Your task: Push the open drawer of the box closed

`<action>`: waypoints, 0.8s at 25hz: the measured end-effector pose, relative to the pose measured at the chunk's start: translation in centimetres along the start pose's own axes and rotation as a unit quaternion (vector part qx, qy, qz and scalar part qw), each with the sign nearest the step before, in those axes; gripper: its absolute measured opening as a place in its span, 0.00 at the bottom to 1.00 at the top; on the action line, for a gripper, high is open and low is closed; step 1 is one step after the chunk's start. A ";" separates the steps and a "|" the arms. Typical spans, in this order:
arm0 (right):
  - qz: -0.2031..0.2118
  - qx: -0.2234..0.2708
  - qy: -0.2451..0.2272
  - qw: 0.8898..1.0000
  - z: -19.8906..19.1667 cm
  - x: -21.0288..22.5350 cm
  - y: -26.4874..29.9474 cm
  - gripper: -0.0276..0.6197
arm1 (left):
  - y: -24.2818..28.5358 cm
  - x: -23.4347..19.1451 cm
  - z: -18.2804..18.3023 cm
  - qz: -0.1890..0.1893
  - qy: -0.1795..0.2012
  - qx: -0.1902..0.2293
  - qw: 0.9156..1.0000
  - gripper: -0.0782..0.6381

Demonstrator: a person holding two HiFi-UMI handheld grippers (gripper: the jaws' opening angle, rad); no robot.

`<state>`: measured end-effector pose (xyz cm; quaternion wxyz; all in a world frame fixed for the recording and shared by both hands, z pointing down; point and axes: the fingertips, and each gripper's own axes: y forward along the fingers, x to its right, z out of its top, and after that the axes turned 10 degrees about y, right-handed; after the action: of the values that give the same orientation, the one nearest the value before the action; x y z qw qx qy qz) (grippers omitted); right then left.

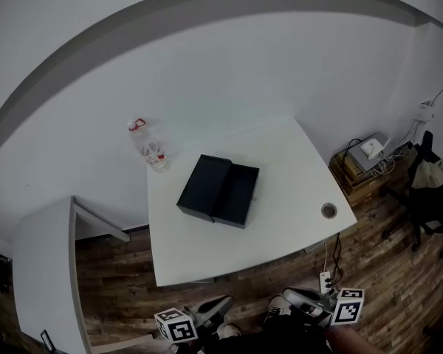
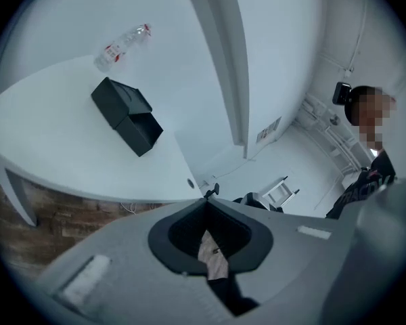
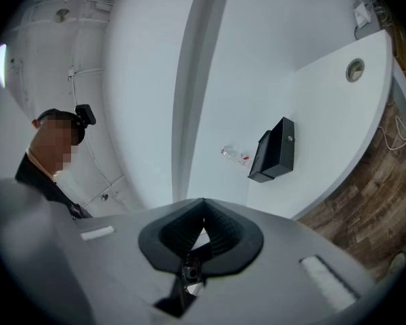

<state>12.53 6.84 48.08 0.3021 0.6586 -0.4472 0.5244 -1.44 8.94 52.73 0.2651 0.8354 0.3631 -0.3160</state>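
While left gripper [image 1: 215, 305] & right gripper [image 1: 283, 299] hang closed, empty, an off-centre shove on the drawer [image 1: 238, 195] could skid the box [image 1: 204, 186] twd the bottle [image 1: 149, 147].

White table [image 1: 207, 253] on wood-plank floor [image 1: 118, 271]. Clear plastic bottle [image 1: 149, 147] with red cap at the table's far left corner; round cable grommet [image 1: 328, 211] near its right edge. On the floor to the right: power strip [image 1: 326, 279], wooden crate [image 1: 354, 181], black chair [image 1: 428, 198]
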 end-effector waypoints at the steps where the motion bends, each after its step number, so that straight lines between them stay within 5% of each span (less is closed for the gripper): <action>1: 0.001 0.000 0.001 1.000 0.8 0.3 -0.2 0.05 | 0.6 -0.2 0.6 0.007 0.014 -0.002 1.000 0.12; 10: 0.014 -0.011 -0.002 1.000 5.1 0.7 -0.2 0.05 | 2.3 -3.1 5.9 0.085 0.142 -0.015 0.986 0.12; 17: 0.011 0.009 -0.014 1.000 6.9 1.0 -0.5 0.05 | 2.1 -8.2 10.2 0.158 0.273 -0.080 0.946 0.15; 20: 0.005 0.034 -0.016 0.999 7.7 1.2 -1.0 0.05 | 2.3 -11.0 11.9 0.187 0.337 -0.122 0.915 0.19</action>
<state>16.76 0.22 47.24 0.2698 0.6746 -0.4372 0.5301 -9.54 -5.27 53.33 0.2811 0.9063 0.3036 0.0866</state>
